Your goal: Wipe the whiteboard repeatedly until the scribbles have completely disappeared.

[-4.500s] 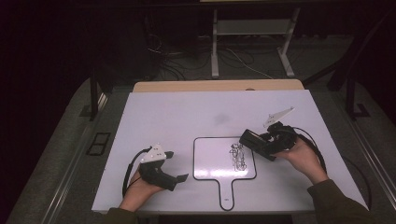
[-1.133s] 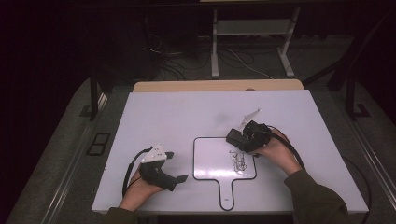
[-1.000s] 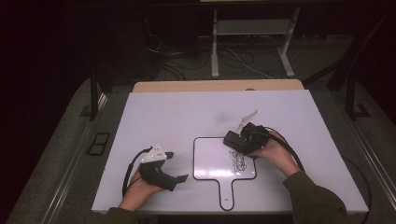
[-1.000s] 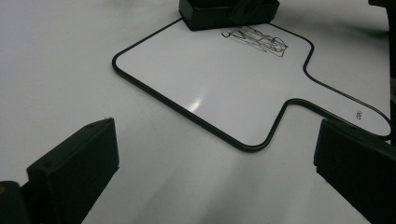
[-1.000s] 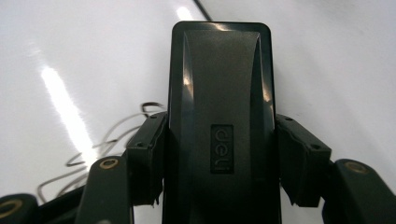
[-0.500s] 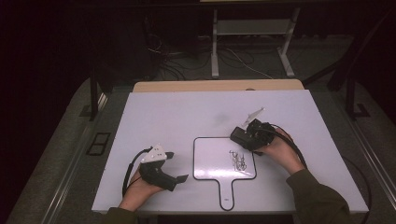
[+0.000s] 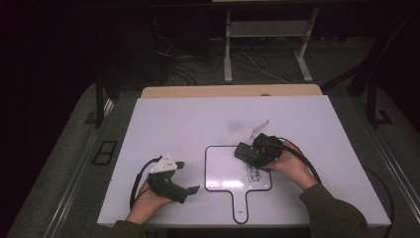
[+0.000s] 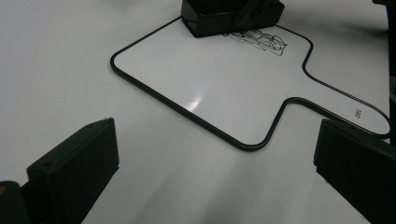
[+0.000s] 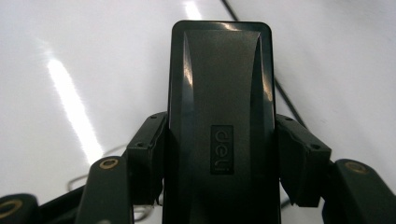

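Dark room all around, cables and a metal stand on the floor behind, and one big white table in the middle of it. Laid flat on that is a single paddle-shaped whiteboard with a black rim and a stubby handle pointing back at the person. The right gripper has its jaws clamped on the two long sides of a black eraser, which sticks out past the tips, and it's pressed down on the board's far right corner. Just behind and below that eraser, toward the person's hand, there's a black scribble that looks mostly intact, so I'd say the wiping is barely started or maybe partway; the rest of the board looks clean already, but the marks nearest the right gripper need passes yet. The left gripper rests on the table with jaws spread wide and nothing between them, the board's handle end sitting just ahead of its tips and a bit to the side, not touching. Count: one whiteboard, one eraser, one patch of scribble, two grippers, two hands. No marker anywhere that I can spot.
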A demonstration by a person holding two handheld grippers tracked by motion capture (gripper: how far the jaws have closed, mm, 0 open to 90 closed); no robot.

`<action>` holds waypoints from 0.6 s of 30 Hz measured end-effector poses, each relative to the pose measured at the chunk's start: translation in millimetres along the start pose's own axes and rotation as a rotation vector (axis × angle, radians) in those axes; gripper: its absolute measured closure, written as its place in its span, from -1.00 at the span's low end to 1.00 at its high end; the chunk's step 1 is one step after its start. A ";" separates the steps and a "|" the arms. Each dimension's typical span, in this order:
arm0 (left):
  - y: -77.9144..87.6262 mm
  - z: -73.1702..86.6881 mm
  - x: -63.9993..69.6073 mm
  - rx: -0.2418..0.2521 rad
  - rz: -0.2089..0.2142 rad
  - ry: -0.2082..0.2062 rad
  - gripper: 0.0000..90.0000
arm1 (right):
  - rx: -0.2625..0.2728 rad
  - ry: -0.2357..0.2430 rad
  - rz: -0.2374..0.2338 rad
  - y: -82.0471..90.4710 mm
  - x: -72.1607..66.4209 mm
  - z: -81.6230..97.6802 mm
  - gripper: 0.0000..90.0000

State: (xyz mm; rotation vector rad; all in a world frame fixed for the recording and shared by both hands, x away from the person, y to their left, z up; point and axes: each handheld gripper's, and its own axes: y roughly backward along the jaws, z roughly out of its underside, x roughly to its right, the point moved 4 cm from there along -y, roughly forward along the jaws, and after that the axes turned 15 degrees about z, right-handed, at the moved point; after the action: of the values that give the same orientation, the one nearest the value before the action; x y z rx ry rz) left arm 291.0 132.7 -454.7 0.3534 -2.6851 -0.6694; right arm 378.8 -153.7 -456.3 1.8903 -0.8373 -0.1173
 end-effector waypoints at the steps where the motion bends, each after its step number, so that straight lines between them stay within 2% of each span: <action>1: 0.0 0.0 0.1 0.001 0.000 0.001 -1.00 | 0.001 0.010 -0.002 0.1 -1.8 -0.8 -0.14; 6: 0.4 -0.1 0.3 0.000 -0.001 -0.001 -1.00 | 0.005 0.025 -0.017 1.3 -9.2 -4.1 -0.14; 7: 0.5 -0.1 0.4 0.001 -0.001 -0.001 -1.00 | 0.003 0.029 -0.013 0.8 -7.4 -3.7 -0.14; 9: 0.7 -0.2 0.5 0.001 0.000 -0.002 -1.00 | -0.001 0.006 -0.018 0.6 -4.7 -2.4 -0.14; 13: 0.7 -0.1 -0.1 -0.002 0.000 -0.004 -1.00 | -0.013 -0.010 0.009 0.1 5.7 2.4 -0.14; 16: 0.7 -0.1 0.2 0.000 0.000 -0.001 -1.00 | -0.026 -0.043 0.034 -0.2 17.8 9.0 -0.14; 18: 0.7 -0.1 0.2 -0.001 0.000 -0.001 -1.00 | -0.027 -0.049 0.040 -0.3 20.6 10.7 -0.14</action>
State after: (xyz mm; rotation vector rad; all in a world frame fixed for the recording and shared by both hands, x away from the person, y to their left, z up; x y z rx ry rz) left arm 290.8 133.2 -454.2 0.3533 -2.6861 -0.6710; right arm 389.8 -174.2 -455.9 1.8509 -0.9017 -0.1501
